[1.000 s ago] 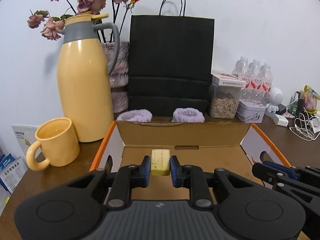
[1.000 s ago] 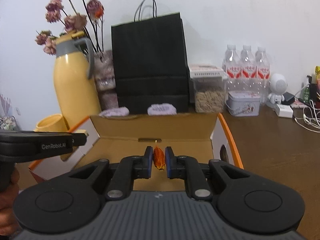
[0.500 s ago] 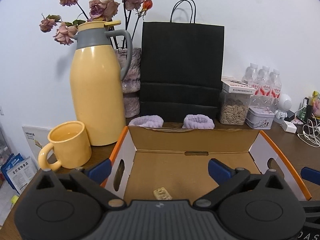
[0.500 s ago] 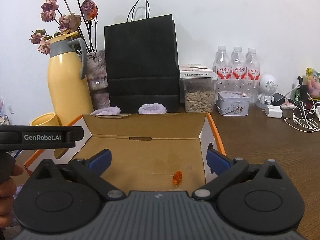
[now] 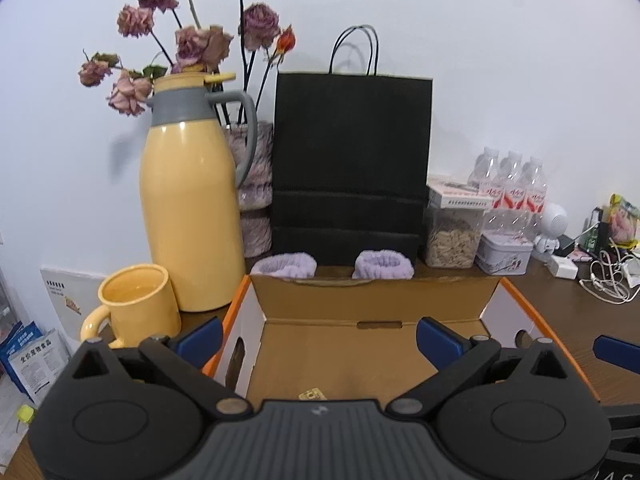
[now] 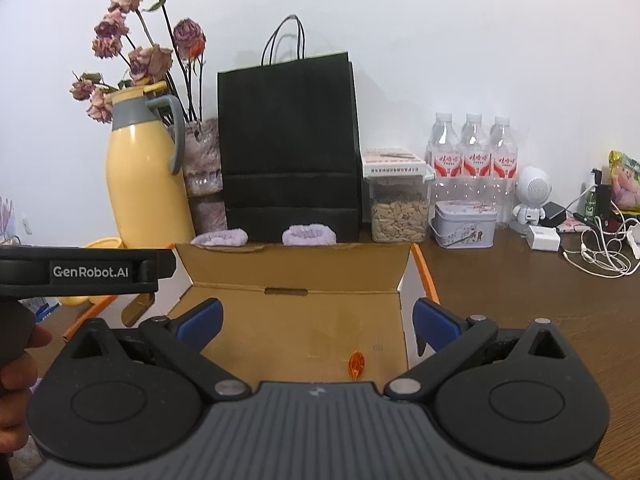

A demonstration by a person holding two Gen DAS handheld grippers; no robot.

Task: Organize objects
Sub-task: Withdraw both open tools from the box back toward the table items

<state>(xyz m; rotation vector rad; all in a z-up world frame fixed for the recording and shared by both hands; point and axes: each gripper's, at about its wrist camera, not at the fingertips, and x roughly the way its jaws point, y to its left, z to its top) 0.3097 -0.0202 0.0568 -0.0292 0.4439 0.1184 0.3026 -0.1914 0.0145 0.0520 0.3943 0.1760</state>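
An open cardboard box point(image 5: 372, 300) with orange edges lies in front of both grippers; it also shows in the right wrist view point(image 6: 296, 268). A small yellow wrapped piece point(image 5: 312, 395) lies on the box floor, partly hidden by my left gripper's body. A small orange candy point(image 6: 357, 364) lies on the box floor near the right wall. My left gripper point(image 5: 320, 340) is open and empty above the box. My right gripper point(image 6: 318, 320) is open and empty above the box.
A yellow thermos point(image 5: 190, 208), yellow mug point(image 5: 138, 304), black paper bag point(image 5: 352, 164), two purple wristbands point(image 5: 382, 265), a seed jar point(image 5: 452, 232), a tin point(image 6: 464, 224), water bottles point(image 6: 474, 156) and cables point(image 6: 600, 248) stand behind and right of the box. The left gripper's body point(image 6: 80, 270) crosses the right view.
Both grippers opened and let go: the yellow piece and the orange candy dropped onto the box floor. Both grippers have since risen and pulled back a little.
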